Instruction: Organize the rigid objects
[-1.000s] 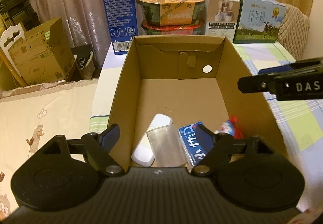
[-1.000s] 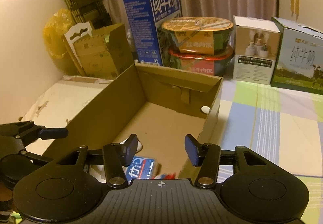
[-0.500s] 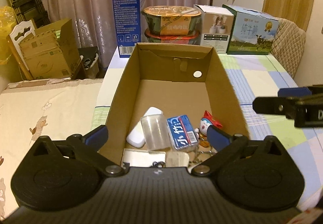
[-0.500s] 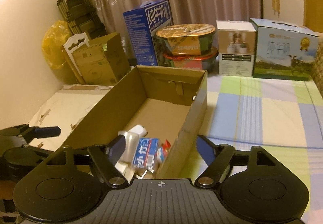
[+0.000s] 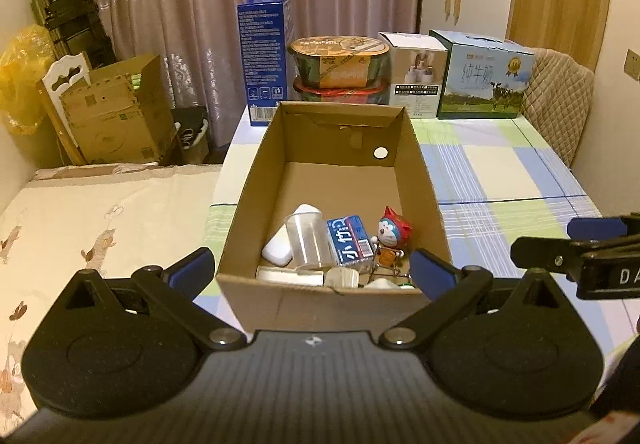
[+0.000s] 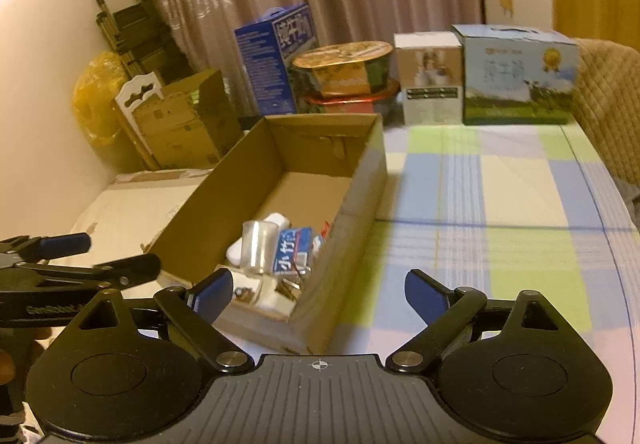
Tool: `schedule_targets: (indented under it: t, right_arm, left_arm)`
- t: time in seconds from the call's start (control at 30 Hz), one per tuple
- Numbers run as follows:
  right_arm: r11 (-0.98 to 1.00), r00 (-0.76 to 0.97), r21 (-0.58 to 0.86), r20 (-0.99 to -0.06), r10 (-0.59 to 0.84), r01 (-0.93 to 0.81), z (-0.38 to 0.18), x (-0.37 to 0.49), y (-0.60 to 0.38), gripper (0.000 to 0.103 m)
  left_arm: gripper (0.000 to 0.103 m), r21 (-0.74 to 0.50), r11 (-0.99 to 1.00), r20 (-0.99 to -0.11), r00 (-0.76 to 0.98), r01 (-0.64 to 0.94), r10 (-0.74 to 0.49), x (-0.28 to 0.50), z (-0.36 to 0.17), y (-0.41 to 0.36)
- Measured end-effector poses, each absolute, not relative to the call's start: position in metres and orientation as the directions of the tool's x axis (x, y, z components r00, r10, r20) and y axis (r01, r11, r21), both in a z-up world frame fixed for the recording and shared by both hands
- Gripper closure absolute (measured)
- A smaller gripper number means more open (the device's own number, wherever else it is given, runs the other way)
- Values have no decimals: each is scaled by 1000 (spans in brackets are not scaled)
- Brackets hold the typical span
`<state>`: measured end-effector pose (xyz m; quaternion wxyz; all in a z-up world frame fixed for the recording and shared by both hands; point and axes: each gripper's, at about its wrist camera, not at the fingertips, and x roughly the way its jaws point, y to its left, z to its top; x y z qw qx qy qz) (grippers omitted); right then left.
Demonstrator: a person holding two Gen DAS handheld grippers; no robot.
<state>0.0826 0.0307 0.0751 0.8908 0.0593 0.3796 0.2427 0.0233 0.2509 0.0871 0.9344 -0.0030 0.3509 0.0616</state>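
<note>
An open cardboard box (image 5: 424, 180) (image 6: 352, 212) stands on the checked tablecloth. At its near end lie a clear plastic cup (image 5: 308, 240) (image 6: 259, 246), a white case (image 5: 280, 246), a blue-and-white carton (image 5: 350, 240) (image 6: 291, 250), a small blue cat figure with a red hood (image 5: 394, 230) and several small pieces. My left gripper (image 5: 312, 270) is open and empty, in front of the box's near wall. My right gripper (image 6: 319, 290) is open and empty, at the box's near right corner.
Along the table's far edge stand a tall blue carton (image 5: 264, 56), stacked noodle bowls (image 5: 340, 64), a white box (image 5: 418, 72) and a milk carton case (image 5: 482, 76). A padded chair back (image 5: 560, 100) is at the right. Cardboard boxes (image 5: 116, 116) and a bed lie left.
Both grippers have pulled back and risen away from the box and opened wider. More of the box's contents and the table now show.
</note>
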Motion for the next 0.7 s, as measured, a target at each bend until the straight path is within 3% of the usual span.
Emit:
schedule_targets:
  t: [0.7]
  right_arm:
    - [908, 602, 242, -686, 410, -342, 74, 32, 9, 13]
  left_arm:
    - [1, 2, 986, -655, 745, -165, 126, -36, 90, 236]
